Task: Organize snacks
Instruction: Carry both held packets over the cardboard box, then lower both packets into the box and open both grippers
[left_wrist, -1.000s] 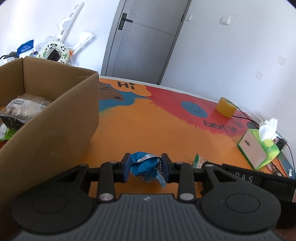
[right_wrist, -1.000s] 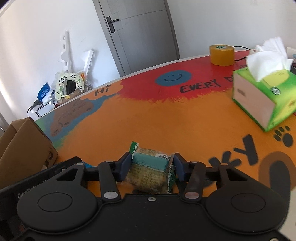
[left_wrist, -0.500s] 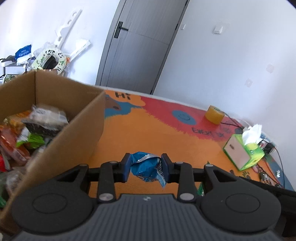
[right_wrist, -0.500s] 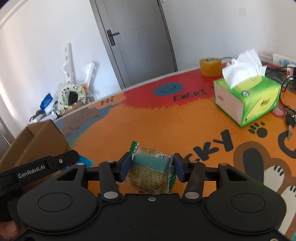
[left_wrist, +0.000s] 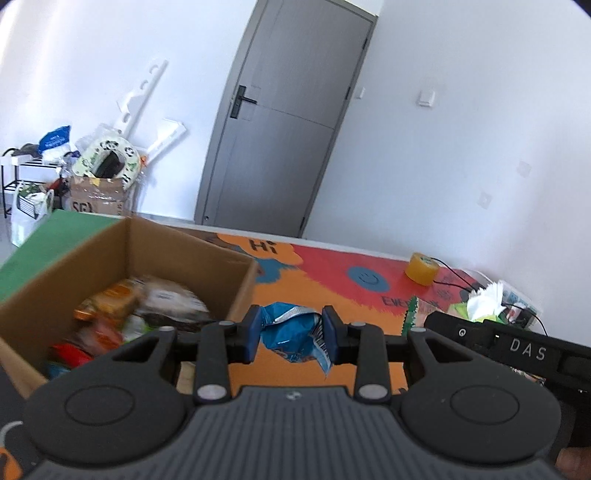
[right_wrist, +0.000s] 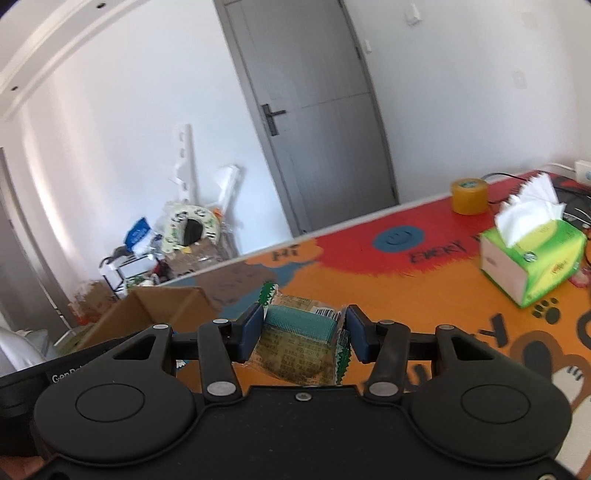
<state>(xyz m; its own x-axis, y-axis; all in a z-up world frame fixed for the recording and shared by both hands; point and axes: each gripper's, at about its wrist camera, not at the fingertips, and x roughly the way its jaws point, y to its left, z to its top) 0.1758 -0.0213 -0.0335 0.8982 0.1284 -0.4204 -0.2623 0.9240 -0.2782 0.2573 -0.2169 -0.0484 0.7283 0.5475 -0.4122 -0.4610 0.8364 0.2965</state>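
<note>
Left tool (left_wrist: 291, 332) clamped on a crumpled blue snack packet (left_wrist: 291, 334), held above the orange surface (left_wrist: 332, 291) just right of the open cardboard box (left_wrist: 192, 254) with blurred snacks inside. Right tool (right_wrist: 303, 334) pinching a green-edged clear biscuit pack (right_wrist: 299, 343), raised over the surface, box (right_wrist: 162, 306) down to its left, tissue box (right_wrist: 532, 258) far right.
</note>
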